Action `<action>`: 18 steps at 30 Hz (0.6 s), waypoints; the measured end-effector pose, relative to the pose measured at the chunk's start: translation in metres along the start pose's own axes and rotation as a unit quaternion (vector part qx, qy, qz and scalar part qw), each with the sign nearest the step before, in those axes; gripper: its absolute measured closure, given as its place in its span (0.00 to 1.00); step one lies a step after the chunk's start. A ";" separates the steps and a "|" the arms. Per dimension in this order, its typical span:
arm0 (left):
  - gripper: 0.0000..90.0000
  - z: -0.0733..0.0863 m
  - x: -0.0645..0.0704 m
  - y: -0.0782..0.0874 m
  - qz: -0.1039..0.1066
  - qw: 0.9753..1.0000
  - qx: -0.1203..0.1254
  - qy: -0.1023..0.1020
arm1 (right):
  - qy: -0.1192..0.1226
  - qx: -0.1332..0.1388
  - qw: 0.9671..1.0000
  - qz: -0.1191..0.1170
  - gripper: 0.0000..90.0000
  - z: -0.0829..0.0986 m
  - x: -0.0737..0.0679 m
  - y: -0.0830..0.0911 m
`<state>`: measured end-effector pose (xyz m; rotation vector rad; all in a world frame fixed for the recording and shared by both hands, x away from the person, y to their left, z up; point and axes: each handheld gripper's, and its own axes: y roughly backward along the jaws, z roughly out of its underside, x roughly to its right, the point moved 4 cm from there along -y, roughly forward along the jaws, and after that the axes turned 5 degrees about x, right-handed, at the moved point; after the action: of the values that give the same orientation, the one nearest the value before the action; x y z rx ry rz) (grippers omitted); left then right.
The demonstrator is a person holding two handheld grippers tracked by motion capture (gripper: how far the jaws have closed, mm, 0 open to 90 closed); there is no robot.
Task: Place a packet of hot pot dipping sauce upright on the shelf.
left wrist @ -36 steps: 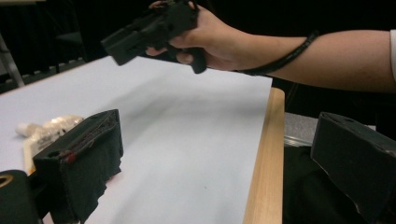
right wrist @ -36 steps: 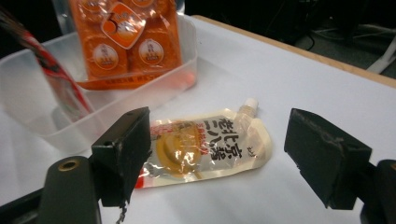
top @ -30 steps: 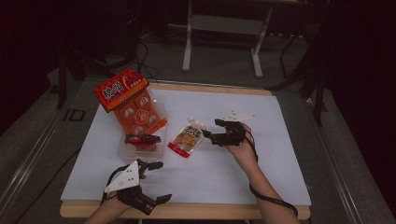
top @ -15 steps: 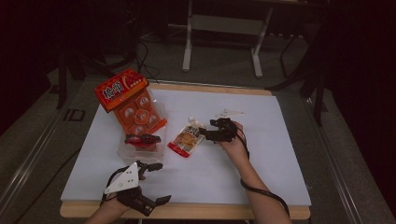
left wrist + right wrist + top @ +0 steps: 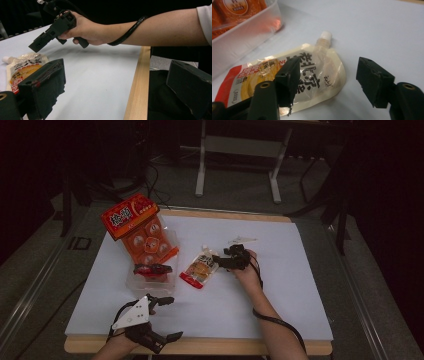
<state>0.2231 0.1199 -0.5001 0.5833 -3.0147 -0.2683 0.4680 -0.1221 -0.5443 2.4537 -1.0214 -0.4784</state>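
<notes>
We hold 2 tongs over a white table [image 5: 280, 285]. Our right tongs [image 5: 218, 261] hover low at the middle of the table, jaws spread wide and gripping nothing. In the right gripper view, a flat spouted pouch [image 5: 287, 82] lies on the table under and just ahead of these jaws. One jaw stands over the pouch's printed face; the other stands off its edge, above bare table. We cannot tell whether the jaw over the pouch touches it. The pouch is cream with black characters, has a red band at its far end from the spout, and a small white cap [image 5: 326, 35] that points away from the tongs.

Beyond the pouch, on the side away from the right tongs, sits a clear plastic tub [image 5: 150, 277]. An orange multipack [image 5: 140, 230] with round windows leans out of the tub, and a dark red item [image 5: 152, 269] lies across the tub's rim.

Our left tongs [image 5: 167, 317] rest near the table's front edge, well apart from the pouch, jaws wide open and empty. A grey 3-cornered plate sits on top of them. In the left gripper view, the pouch lies ahead of one jaw, and the other hand with its tongs hangs above it.

A small pale scrap [image 5: 242, 240] lies past the right tongs.
</notes>
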 end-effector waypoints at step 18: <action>0.03 0.001 0.000 0.001 -0.001 1.000 0.001 0.000 | -0.003 -0.036 0.999 0.034 0.45 0.012 0.005 -0.021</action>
<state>0.2224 0.1213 -0.5007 0.5876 -3.0154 -0.2664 0.4783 -0.1153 -0.5659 2.3486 -1.0667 -0.4919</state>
